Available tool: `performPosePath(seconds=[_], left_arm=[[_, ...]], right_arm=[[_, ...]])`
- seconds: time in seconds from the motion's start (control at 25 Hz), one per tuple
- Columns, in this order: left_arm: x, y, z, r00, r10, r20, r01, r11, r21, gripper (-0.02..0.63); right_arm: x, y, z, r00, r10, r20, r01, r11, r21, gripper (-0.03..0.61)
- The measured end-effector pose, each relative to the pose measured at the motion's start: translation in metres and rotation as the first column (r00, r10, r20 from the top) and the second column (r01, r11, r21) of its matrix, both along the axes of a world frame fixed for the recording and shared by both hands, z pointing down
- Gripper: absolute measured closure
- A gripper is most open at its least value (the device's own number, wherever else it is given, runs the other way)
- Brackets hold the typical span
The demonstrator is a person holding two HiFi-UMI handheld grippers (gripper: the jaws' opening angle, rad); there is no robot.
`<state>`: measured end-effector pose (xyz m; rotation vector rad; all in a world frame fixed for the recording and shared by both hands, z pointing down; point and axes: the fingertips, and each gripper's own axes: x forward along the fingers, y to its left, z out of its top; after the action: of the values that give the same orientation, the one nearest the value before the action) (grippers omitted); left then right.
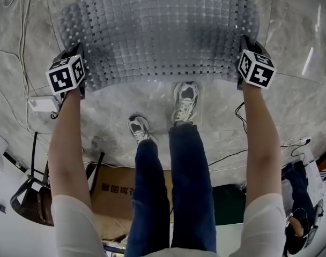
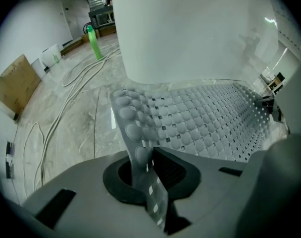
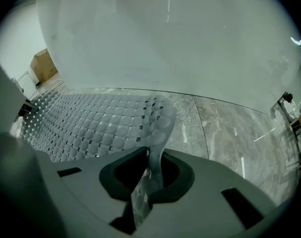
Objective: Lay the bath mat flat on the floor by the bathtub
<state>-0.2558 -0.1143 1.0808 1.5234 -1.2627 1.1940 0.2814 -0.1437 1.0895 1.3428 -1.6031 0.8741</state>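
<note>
Found left tool (image 2: 150, 180) pinched shut on the near left corner of the bath mat (image 2: 200, 123), with the studded sheet running up between its jaws. Found right tool (image 3: 149, 177) likewise closed on the near right corner. Noted in the head view both tools well apart, holding the near edge stretched and raised off the marble floor (image 1: 115, 116), just ahead of the person's shoes (image 1: 185, 100). Noted the mat spread outward toward the white bathtub wall (image 2: 190, 38), far edge apparently near its foot; cannot tell whether touching.

Judged step in hand: lowering the near edge. Recommend keeping both corners level and the edge stretched, bringing them down together to avoid trapping a fold or bow, holding the far edge parallel to the tub, and releasing only after seating the corners on the floor. Watch the cables (image 1: 13, 74) at left: apart from the mat at present.
</note>
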Motion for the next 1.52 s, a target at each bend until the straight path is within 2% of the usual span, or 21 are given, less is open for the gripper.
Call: performPosePath(seconds=[0.2,0.36,0.44,0.6,0.64,0.68,0.72,0.76,1.12,1.52], left_arm=[[-0.004,-0.001,0.014,1.000,-0.013,0.012,0.013,1.000,-0.028,0.569],[-0.009,0.000,0.020,0.999,-0.032,0.005,0.033,0.999,-0.014,0.568],[-0.013,-0.001,0.022,0.999,-0.049,0.012,0.049,0.999,0.002,0.544],[-0.027,0.001,0.026,0.994,-0.105,0.014,0.104,0.994,0.023,0.446],[-0.031,0.002,0.027,0.993,-0.118,0.009,0.118,0.993,0.017,0.400],[-0.034,0.004,0.027,0.992,-0.129,0.006,0.129,0.992,0.005,0.317],[-0.034,0.006,0.028,0.991,-0.133,0.004,0.133,0.991,-0.006,0.295],[-0.033,0.008,0.029,0.991,-0.131,0.003,0.131,0.991,-0.013,0.295],[-0.020,0.011,0.025,0.996,-0.091,-0.002,0.091,0.996,-0.014,0.295],[-0.017,0.007,-0.016,0.993,-0.118,-0.030,0.119,0.993,0.021,0.288]], right_arm=[[0.005,0.001,0.009,1.000,0.019,-0.024,-0.019,1.000,-0.019,0.537],[0.009,0.002,0.015,0.998,0.044,-0.046,-0.046,0.998,-0.039,0.522],[0.011,0.002,0.017,0.996,0.064,-0.058,-0.066,0.997,-0.039,0.505],[0.017,0.003,0.017,0.991,0.099,-0.091,-0.103,0.994,-0.037,0.458],[0.019,0.003,0.016,0.988,0.109,-0.106,-0.113,0.993,-0.037,0.437],[0.023,0.003,0.015,0.985,0.118,-0.125,-0.124,0.992,-0.037,0.408],[0.028,0.004,0.013,0.981,0.127,-0.147,-0.134,0.990,-0.039,0.366],[0.032,0.005,0.011,0.977,0.135,-0.167,-0.144,0.989,-0.043,0.339],[0.037,0.012,0.001,0.969,0.143,-0.200,-0.156,0.986,-0.053,0.313],[0.002,0.009,-0.032,0.982,0.165,-0.095,-0.171,0.983,-0.061,0.311]])
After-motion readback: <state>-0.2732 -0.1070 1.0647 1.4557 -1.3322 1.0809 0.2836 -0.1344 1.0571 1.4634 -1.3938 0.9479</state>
